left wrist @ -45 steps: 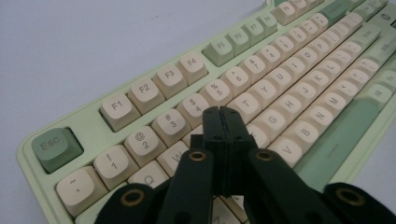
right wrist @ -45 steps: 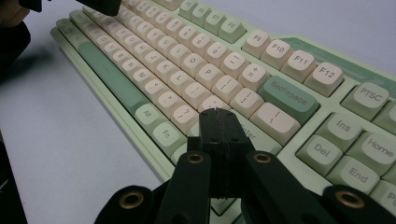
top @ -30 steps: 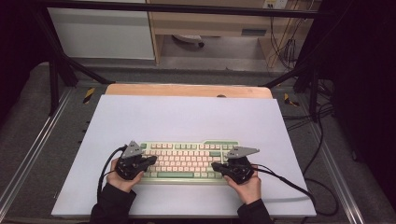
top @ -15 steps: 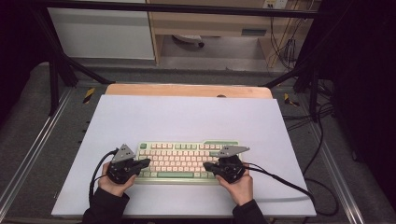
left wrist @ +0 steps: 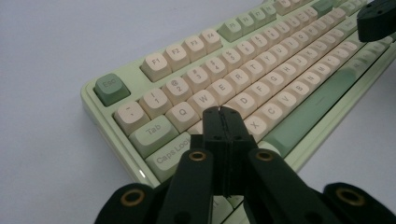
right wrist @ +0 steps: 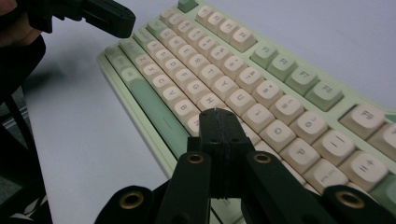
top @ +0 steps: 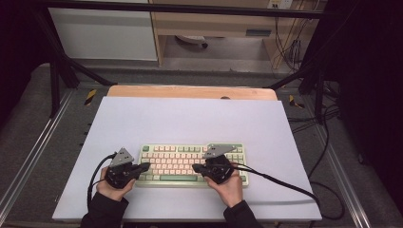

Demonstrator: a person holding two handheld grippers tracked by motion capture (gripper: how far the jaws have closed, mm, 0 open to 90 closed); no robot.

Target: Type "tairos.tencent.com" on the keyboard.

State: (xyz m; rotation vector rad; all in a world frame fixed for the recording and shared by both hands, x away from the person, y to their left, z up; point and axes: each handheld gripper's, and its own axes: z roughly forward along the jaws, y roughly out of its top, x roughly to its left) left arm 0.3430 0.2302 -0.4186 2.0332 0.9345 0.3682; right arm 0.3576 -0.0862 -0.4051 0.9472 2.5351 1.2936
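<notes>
A pale green keyboard (top: 190, 164) with cream keycaps lies near the front of the white table (top: 190, 118). My left gripper (top: 146, 166) hovers over its left end; in the left gripper view its jaws (left wrist: 222, 112) are pressed together with nothing between them, above the keys near Caps Lock on the keyboard (left wrist: 261, 70). My right gripper (top: 195, 167) points left over the middle keys; its jaws (right wrist: 219, 114) are also pressed together and empty, over the lower letter rows of the keyboard (right wrist: 261, 79). The left gripper (right wrist: 93, 14) appears at the far end of that view.
A wooden strip (top: 190, 91) runs along the table's back edge. Cables (top: 285, 183) trail from both grippers, the right one across the table's front right. Metal frame rails (top: 28, 156) flank the table. A cabinet (top: 104, 28) stands behind.
Both hands have drawn back toward the front edge and shifted left; the gripper tips now point inward over the keyboard. The keyboard has stayed in place.
</notes>
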